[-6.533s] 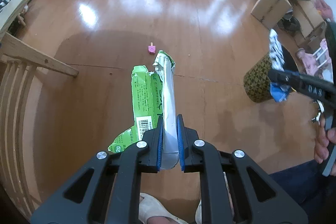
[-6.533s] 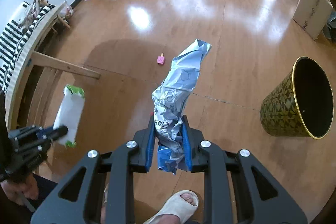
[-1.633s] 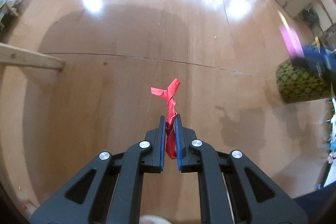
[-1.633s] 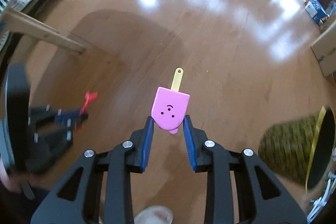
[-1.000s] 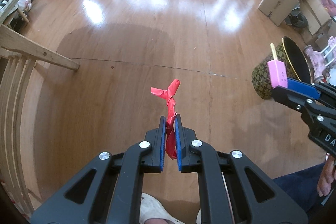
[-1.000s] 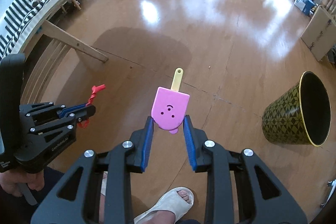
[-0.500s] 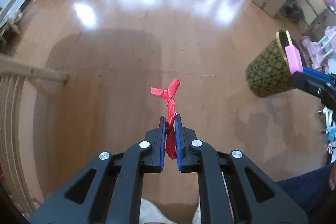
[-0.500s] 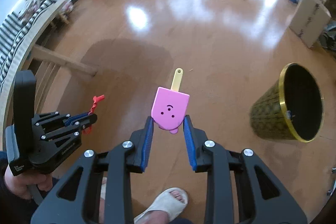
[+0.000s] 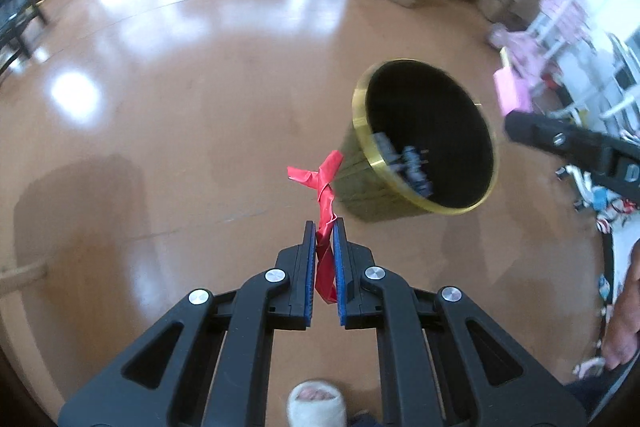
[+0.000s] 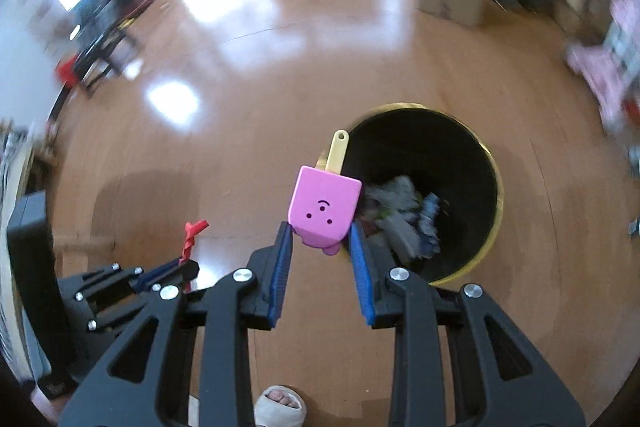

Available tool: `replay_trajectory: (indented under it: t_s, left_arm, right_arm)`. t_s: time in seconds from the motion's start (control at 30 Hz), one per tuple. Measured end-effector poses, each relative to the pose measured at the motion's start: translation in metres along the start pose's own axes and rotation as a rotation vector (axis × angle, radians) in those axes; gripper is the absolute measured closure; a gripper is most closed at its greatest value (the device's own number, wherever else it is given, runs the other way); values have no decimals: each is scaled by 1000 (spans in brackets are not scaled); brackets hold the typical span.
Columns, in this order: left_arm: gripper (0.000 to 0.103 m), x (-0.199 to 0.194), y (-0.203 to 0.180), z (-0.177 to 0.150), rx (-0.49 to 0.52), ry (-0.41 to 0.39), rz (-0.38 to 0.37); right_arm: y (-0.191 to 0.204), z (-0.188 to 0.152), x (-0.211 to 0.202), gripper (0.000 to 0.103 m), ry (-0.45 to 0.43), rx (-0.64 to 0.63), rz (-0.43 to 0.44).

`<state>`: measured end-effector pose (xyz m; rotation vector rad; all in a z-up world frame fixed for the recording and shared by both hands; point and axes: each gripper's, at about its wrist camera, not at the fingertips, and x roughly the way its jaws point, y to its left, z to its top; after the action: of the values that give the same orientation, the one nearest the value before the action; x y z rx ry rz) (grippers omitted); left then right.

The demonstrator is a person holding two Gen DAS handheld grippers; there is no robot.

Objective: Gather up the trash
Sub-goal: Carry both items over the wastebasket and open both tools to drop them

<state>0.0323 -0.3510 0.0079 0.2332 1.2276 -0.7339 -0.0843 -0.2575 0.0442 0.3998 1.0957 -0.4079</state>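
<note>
Landmark: gold-rimmed wastebasket (image 10: pixel 494 183), standing on the wooden floor (image 10: pixel 248 115), its mouth open toward both cameras.

Pink popsicle toy (image 10: pixel 325 209): long axis runs away from the right gripper (image 10: pixel 320 239), yellow stick (image 10: pixel 338 151) leading and pointing at the near-left rim of the wastebasket. In the right wrist view the stick overlaps that rim; the pink body sits just left of the opening. Face dots are turned to the camera.

Right gripper: jaws part way apart, blue pads (image 10: pixel 280 265) clamped on the lower end of the popsicle toy. Nothing else touches it.

Red wrapper strip (image 9: pixel 325 223): twisted, long axis along the left gripper (image 9: pixel 323 227), its free, forked end pointing at the wastebasket (image 9: pixel 362 131) wall. In the left wrist view its tip lies against the outer left side, below the rim.

Left gripper: jaws nearly together, pinching the lower part of the red wrapper strip.

Inside the wastebasket: crumpled wrappers (image 10: pixel 404 223), grey, white and blue, at the bottom.

Left of the wastebasket, the left gripper appears in the right wrist view, well apart from the rim. Both views are motion-blurred.
</note>
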Motion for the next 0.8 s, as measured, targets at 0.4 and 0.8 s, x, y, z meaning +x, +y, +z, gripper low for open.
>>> replay_trajectory:
  t_s: [0.4,0.8]
  left_arm:
    - [95,68,-65,52,37,24,-72]
    - [24,60,-51,61,12,-82,-84]
  right_arm:
    - [-99,8,38,73,58,271,24]
    - [-82,10,23,30,-35,260,-31]
